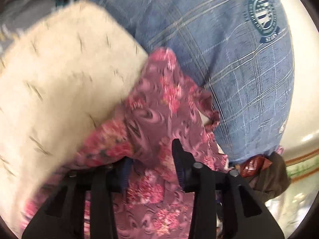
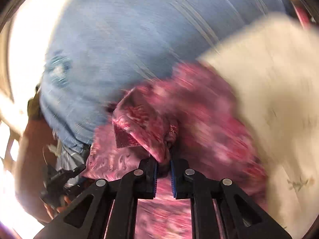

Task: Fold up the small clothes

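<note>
A pink floral cloth [image 1: 159, 109] lies crumpled between a cream cloth and a blue checked fabric. My left gripper [image 1: 151, 153] sits low over it with its jaws apart. The cloth runs between them and covers the left fingertip, while the right finger's blue pad [image 1: 180, 171] shows bare. In the blurred right wrist view, my right gripper [image 2: 163, 163] is shut on a raised fold of the pink floral cloth [image 2: 143, 123], pinched between its blue pads.
A cream cloth [image 1: 59, 69] with small dash marks overlaps the pink one, also seen as the cream cloth [image 2: 269, 99]. Blue checked fabric [image 1: 219, 49] with a round crest [image 1: 261, 14] fills the back. A white rounded surface [image 1: 303, 79] lies beyond it.
</note>
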